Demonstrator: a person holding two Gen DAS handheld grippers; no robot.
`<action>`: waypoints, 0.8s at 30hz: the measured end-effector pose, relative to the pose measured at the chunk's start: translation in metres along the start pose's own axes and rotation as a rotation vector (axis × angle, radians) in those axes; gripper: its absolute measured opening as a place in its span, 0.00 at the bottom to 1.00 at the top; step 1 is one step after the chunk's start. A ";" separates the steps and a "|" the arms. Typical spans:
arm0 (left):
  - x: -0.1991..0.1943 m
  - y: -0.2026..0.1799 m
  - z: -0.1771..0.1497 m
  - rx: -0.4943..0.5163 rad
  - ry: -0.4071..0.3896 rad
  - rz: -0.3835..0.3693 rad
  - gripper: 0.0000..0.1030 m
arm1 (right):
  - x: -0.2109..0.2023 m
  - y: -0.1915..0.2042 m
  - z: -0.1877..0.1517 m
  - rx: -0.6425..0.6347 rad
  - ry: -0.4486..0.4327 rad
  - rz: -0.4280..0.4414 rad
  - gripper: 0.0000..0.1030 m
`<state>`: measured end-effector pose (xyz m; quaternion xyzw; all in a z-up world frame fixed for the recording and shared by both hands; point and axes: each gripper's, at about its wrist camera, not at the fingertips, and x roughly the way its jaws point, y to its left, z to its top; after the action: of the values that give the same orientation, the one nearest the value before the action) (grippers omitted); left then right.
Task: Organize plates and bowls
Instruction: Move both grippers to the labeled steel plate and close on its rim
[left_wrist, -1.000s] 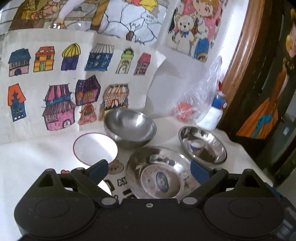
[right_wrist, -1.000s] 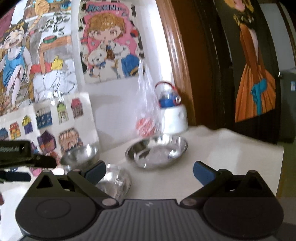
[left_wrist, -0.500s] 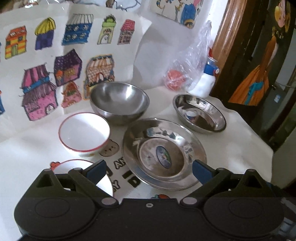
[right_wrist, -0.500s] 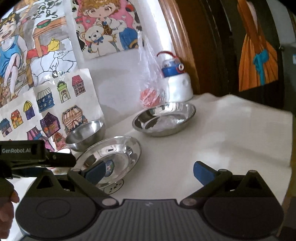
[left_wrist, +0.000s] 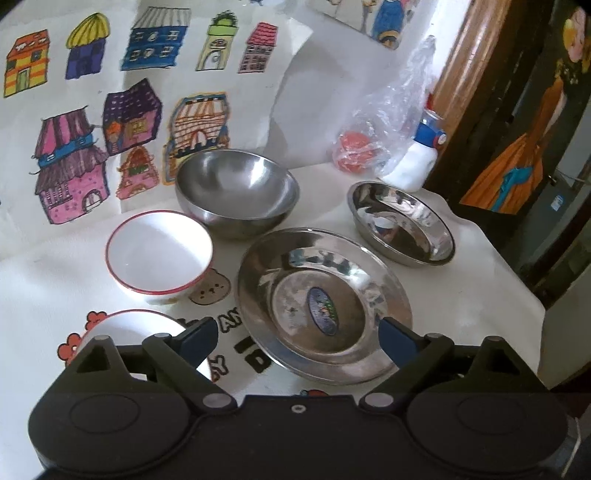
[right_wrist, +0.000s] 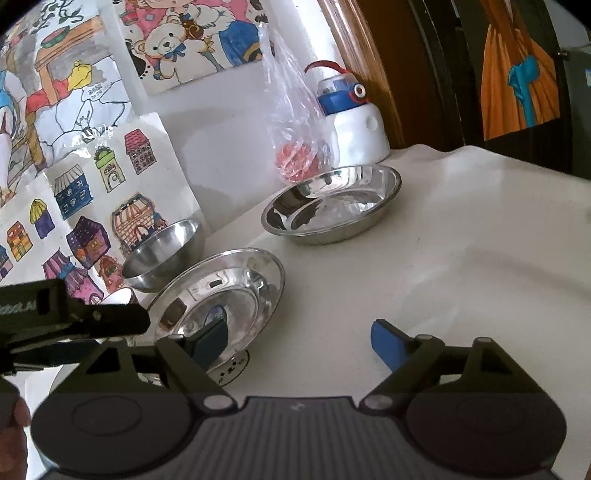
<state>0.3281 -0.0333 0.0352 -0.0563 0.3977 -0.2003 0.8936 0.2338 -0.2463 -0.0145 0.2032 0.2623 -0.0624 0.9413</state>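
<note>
Your left tool (left_wrist: 295, 338) is wide open and holds nothing; it hangs over the near edge of the big plate (left_wrist: 325, 306). The big plate is shiny metal with a small sticker in its middle, and it sits on the white bench (left_wrist: 480, 295). Just behind it is the metal bowl (left_wrist: 236, 192), right side up, close to the wall. To the left of the plate is the white bowl (left_wrist: 159, 256) with a red rim, very near the metal bowl, though you cannot tell if they touch. Another white dish (left_wrist: 136, 328) peeks out by your left tool's left finger, and most of it is hidden. To the right of the big plate, a bit apart, sits the deep plate (left_wrist: 400, 229), also shiny metal. Behind that are a plastic bag (left_wrist: 384, 136) with something red inside and a white bottle (left_wrist: 417, 162) with a blue cap. Your right tool (right_wrist: 297, 341) is wide open too and holds nothing. It hangs over bare bench, with its left finger in front of the big plate's rim. Your left tool shows at the far left of the right view, with a bit of a hand (right_wrist: 14, 424) below it. Drawings (left_wrist: 110, 122) of little houses hang on the wall.
</note>
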 end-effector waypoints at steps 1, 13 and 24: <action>0.000 -0.001 -0.001 0.000 0.004 -0.004 0.91 | 0.001 -0.001 0.000 0.004 0.003 0.003 0.84; 0.013 0.006 -0.006 -0.188 0.038 -0.002 0.89 | 0.011 -0.001 0.004 -0.008 0.011 -0.003 0.75; 0.022 0.011 -0.008 -0.274 0.022 0.015 0.56 | 0.023 0.003 0.007 -0.014 0.026 0.063 0.38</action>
<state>0.3392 -0.0317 0.0120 -0.1725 0.4317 -0.1380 0.8746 0.2573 -0.2463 -0.0200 0.2056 0.2682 -0.0283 0.9407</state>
